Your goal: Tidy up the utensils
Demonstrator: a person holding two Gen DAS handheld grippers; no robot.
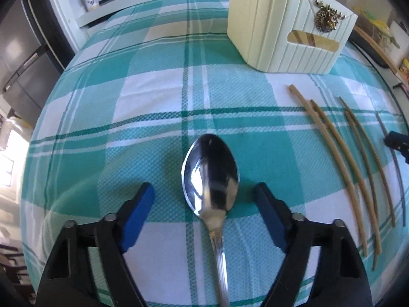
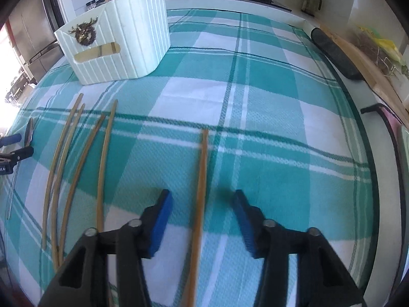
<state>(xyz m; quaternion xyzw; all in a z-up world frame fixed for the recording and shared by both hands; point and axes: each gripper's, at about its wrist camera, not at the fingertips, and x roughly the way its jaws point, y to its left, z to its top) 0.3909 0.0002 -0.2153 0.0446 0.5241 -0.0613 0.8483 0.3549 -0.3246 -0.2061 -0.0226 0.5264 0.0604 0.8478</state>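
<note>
Right now each tool straddles its own piece: the left gripper [image 1: 204,199] gapes wide, empty, around a spoon [image 1: 210,174] — handle running near, bowl far. The right gripper [image 2: 203,207], equally wide, flanks one chopstick [image 2: 200,192] lying lengthwise; the holder [image 2: 120,43] sits far-left.

Glossy metal spoon [image 1: 210,172], woven tablecloth [image 1: 153,97]

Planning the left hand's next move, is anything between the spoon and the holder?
Nothing visible. The spoon lies between the open left gripper's fingers, and only bare tablecloth stretches ahead to the holder. The chopsticks lie off to the right.
</note>
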